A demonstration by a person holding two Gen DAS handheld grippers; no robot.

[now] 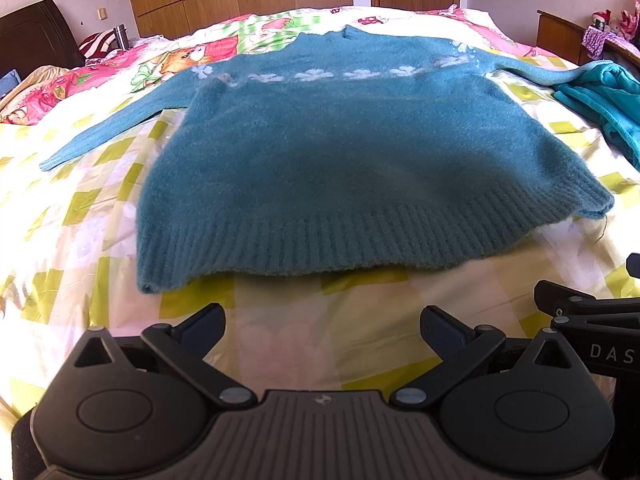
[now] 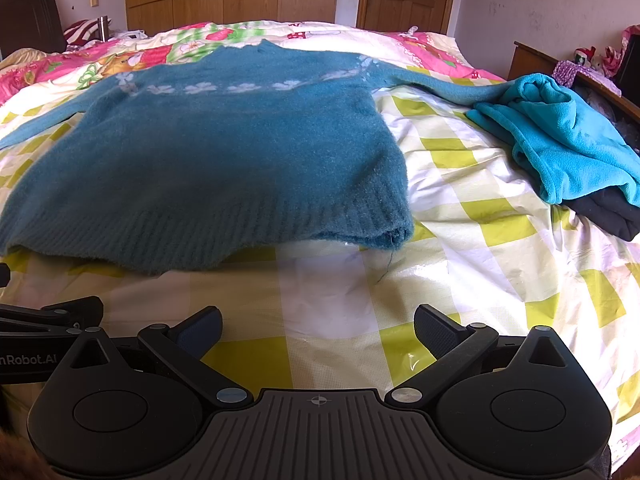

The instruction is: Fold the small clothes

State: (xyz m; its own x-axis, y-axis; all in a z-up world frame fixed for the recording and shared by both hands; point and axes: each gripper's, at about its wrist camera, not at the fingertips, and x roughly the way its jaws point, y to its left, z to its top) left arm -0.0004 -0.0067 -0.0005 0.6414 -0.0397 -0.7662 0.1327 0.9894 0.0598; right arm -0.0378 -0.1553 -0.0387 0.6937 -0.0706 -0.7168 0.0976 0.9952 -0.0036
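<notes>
The teal sweater [image 1: 360, 152] lies flat and face up on the checked bedspread [image 1: 80, 208], ribbed hem [image 1: 360, 236] nearest the cameras, both sleeves spread out to the sides; the right sleeve [image 2: 436, 84] runs off toward a heap of turquoise fleece [image 2: 568, 136] and appears to touch or slip under it, though the contact is hard to read; the left gripper [image 1: 322, 330] and right gripper [image 2: 318, 328] hover side by side just short of the hem, jaws spread wide and grasping nothing; folding seems not yet begun, the garment merely laid out; the next move likely calls for each gripper to pinch a sleeve or a hem corner and carry it inward; the fuzzy knit may sag, so a deep bite seems wise.
</notes>
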